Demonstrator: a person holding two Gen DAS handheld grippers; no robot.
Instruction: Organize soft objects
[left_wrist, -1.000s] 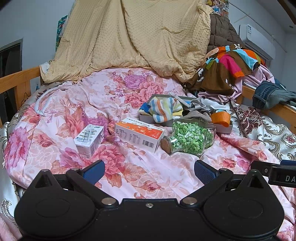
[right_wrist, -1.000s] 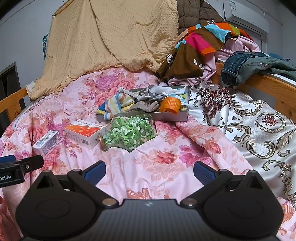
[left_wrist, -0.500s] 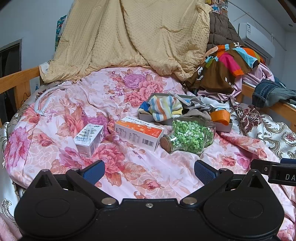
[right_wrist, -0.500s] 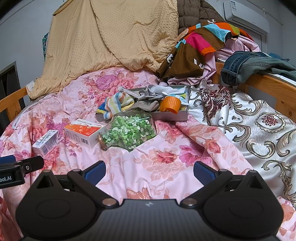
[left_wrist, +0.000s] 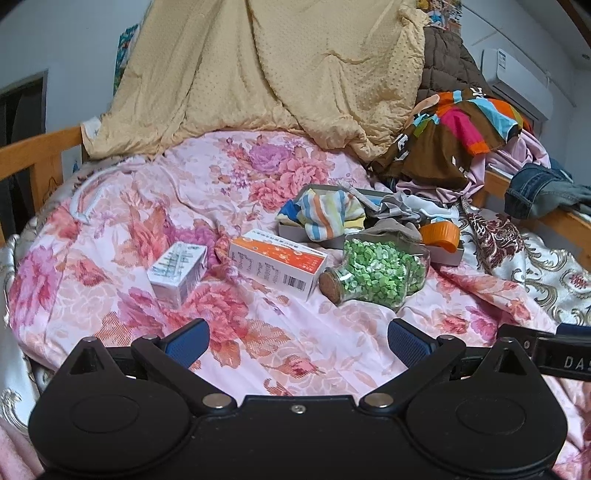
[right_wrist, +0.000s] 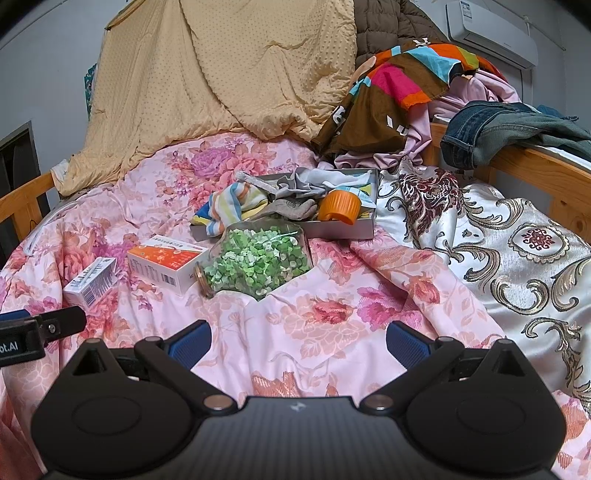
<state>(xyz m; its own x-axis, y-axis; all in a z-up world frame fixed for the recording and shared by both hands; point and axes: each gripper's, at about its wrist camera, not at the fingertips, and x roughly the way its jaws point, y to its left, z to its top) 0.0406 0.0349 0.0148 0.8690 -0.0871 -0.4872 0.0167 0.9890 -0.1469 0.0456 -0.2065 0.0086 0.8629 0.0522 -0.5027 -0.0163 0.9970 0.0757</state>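
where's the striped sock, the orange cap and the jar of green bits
striped sock (left_wrist: 325, 216), left wrist view, on its bunched middle
orange cap (right_wrist: 339, 207), right wrist view, on its ribbed side
jar of green bits (right_wrist: 256, 260), right wrist view, on the glass body

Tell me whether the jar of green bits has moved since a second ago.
No. The jar still lies against the orange box, just before the tray.
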